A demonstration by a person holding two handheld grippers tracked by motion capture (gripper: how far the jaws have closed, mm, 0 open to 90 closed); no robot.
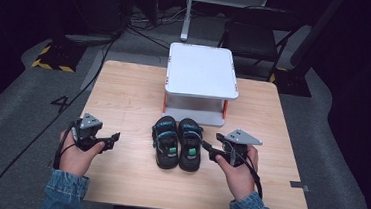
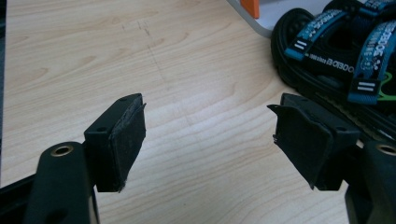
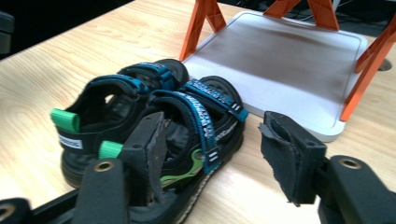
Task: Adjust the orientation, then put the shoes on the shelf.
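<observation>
Jaws, right: standing apart on the right gripper (image 1: 209, 150), nothing pressed between the pads — the outer edge of the right sandal (image 1: 190, 144) sits just beside the near one, not clamped.
Jaws, left: spread wide on the left gripper (image 1: 112, 140), only bare wood between them, the pair off to one side.
Why so held: my read — both hands flank the pair from either side, tips turned inward, ready to take one sandal each or lift the pair together.
Sandals, place: side by side and touching, middle of the surface (image 1: 129, 92), toes toward the shelf (image 1: 202, 69), heels toward the person.
Left sandal (image 1: 166, 141): upright on its sole, just beside its twin.
Shelf: small white two-tier stand on orange legs, right behind the toes — the lower tray looks bare, a likely spot for the pair.
Sandals, look: black, chunky soles, blue patterned straps with white lettering, green heel tabs, a green swirl on the footbed.
Handling: soft straps, firm soles — I'd judge the heel or side wall the safest grip.
</observation>
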